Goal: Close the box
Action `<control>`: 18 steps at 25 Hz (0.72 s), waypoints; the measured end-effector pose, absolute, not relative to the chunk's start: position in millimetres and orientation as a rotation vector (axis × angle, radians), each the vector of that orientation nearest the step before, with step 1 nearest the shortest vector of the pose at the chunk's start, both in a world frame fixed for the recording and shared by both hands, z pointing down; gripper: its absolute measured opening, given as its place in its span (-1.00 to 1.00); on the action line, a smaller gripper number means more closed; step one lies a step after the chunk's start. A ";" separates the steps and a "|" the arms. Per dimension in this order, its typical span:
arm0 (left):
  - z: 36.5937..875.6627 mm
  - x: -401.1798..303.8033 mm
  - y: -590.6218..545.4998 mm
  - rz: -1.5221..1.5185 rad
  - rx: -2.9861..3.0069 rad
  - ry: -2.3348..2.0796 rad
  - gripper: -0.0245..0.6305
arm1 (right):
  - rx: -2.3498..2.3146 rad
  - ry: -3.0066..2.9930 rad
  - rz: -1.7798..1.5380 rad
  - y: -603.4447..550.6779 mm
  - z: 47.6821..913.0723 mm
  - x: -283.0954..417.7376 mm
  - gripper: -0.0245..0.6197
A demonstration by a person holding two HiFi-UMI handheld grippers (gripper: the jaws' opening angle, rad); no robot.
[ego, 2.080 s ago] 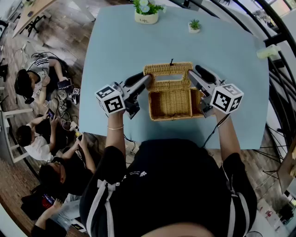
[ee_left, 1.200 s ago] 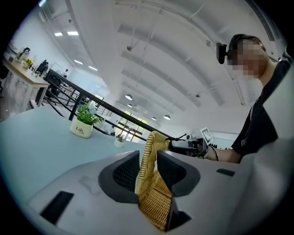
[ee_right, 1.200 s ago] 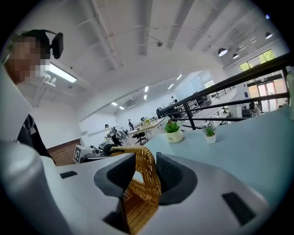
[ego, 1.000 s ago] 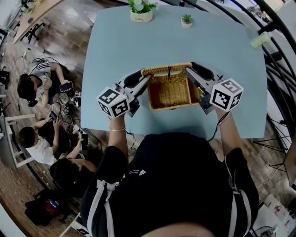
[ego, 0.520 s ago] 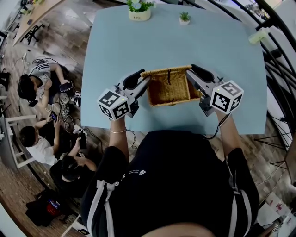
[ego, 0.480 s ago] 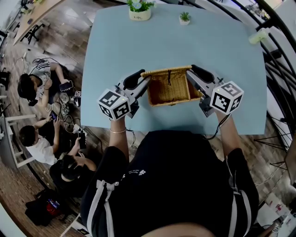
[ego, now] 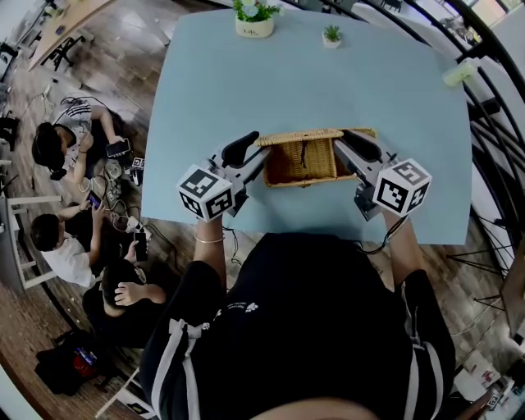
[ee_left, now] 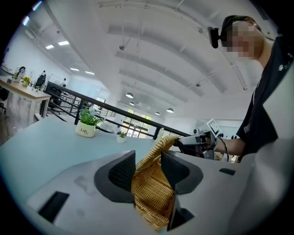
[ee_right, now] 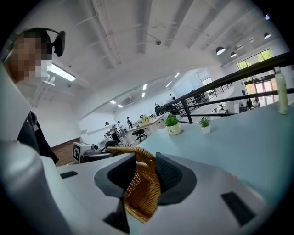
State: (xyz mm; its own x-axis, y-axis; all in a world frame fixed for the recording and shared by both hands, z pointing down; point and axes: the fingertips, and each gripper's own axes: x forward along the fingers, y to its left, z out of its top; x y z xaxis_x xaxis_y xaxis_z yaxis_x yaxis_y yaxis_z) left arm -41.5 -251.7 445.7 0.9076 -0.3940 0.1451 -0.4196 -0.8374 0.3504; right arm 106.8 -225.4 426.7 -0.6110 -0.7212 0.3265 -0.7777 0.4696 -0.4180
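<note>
The box sits on the near half of the table, straight ahead of the person; its lid is hinged along the far side and leans over the opening, not yet flat, with a dark strap hanging from its free edge. The lid's long side runs left to right; the left gripper is at one short end and the right gripper at the other, so both are equally near. The coming move, as I judge it, turns on this: the free edge has to swing towards the person and down onto the front wall.

In the left gripper view the jaws have just been opening and stand fairly wide; the lid's woven edge lies between them, sloping, with a gap showing beside one of the pads, so the grip looks let go. In the right gripper view the jaws are narrow and pinch the lid's other edge.

Two seconds ago the lid stood upright at the back and the box gaped open; a second ago it had begun to tip; now it hangs lower, and its edge in the left gripper view is far more slanted than before.

A potted plant and a smaller one stand well apart at the far edge.
</note>
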 end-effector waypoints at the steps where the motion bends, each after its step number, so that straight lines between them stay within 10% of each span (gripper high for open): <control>1: 446.3 -41.5 -249.6 0.109 2.697 -0.598 -0.46 | 1.330 -2.598 0.830 -222.5 427.9 106.6 -0.51; 18: 458.7 -42.0 -225.2 0.295 2.772 -0.583 -0.38 | 1.303 -2.553 0.947 -196.5 450.6 103.9 -0.52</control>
State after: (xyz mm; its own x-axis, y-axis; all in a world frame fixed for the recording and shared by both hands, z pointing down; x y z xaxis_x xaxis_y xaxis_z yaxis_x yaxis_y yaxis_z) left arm -42.0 -225.2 458.7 0.8969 -0.3603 0.2565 -0.4202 -0.8752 0.2397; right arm 103.9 -196.5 450.6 -0.6211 -0.6892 0.3731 -0.7658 0.4326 -0.4759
